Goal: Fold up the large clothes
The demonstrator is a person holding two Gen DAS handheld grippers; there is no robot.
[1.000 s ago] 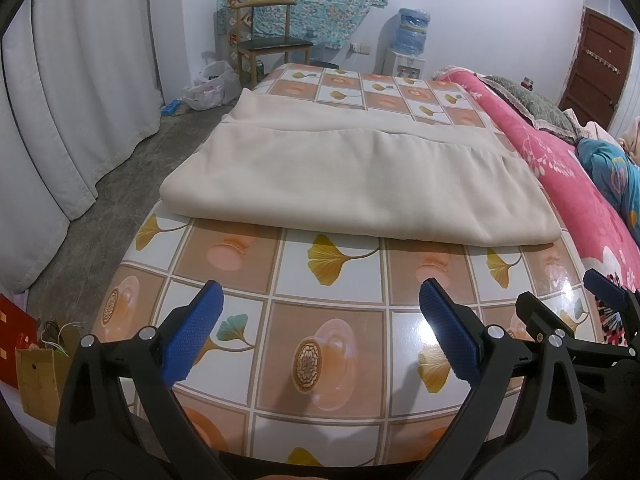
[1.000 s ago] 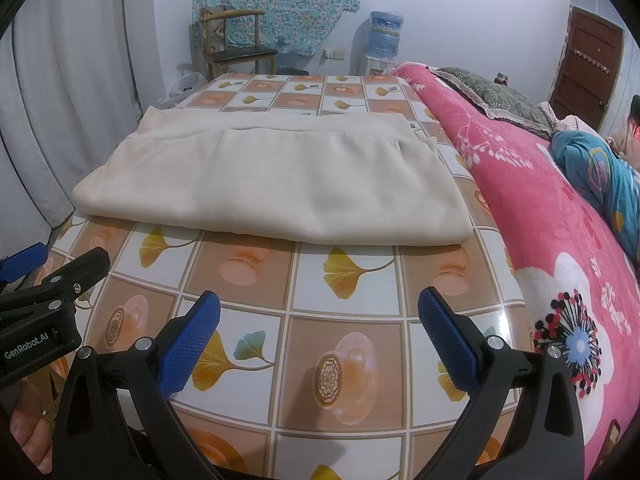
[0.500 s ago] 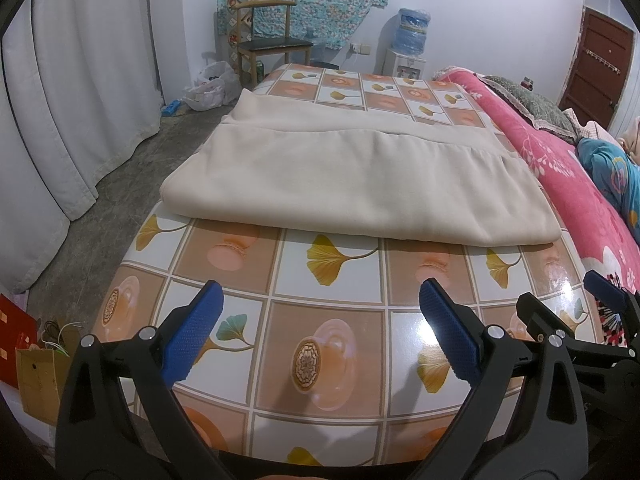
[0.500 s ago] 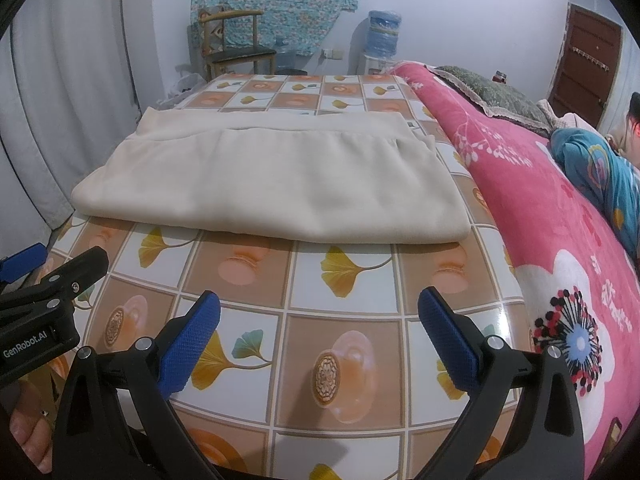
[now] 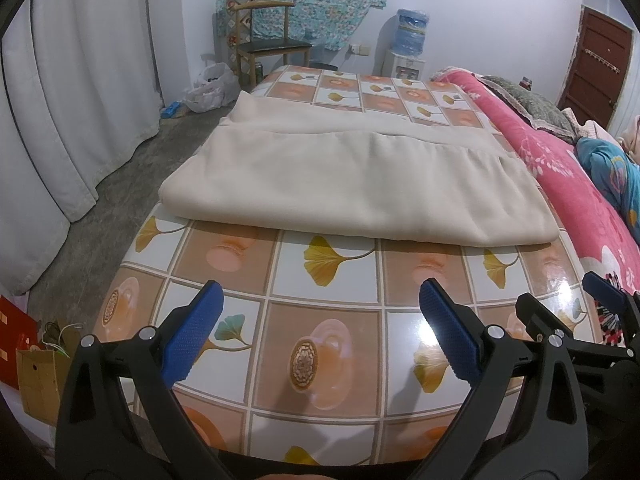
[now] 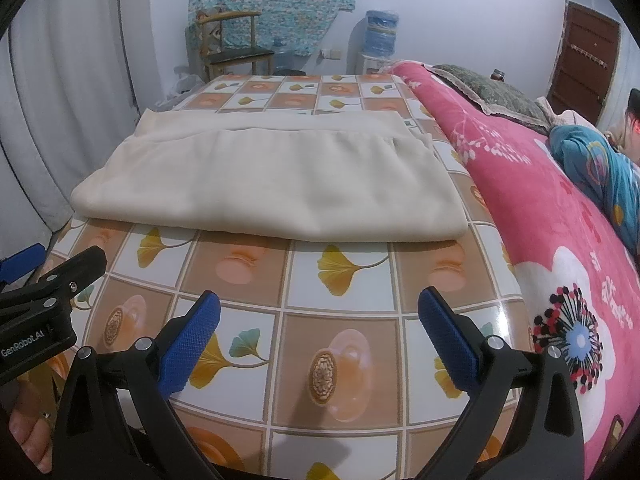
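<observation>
Tiled-pattern table [image 5: 328, 344] with one folded cream cloth [image 5: 352, 184]; two grippers, left [image 5: 320, 332] and right [image 6: 320, 328], both spread, empty.

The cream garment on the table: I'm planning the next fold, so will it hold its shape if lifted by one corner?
Probably not. The cream garment lies in soft rounded folds with small gathers, so it likely droops. Its stacked layers may slide apart, and the glossy tablecloth looks slippery.

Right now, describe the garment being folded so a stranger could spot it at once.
Find the table covered in a checked oilcloth printed with ginkgo leaves, standing beside the pink floral blanket. The folded cream garment lies flat across its middle, beyond both open grippers. It is the only plain, unpatterned fabric on that table.
</observation>
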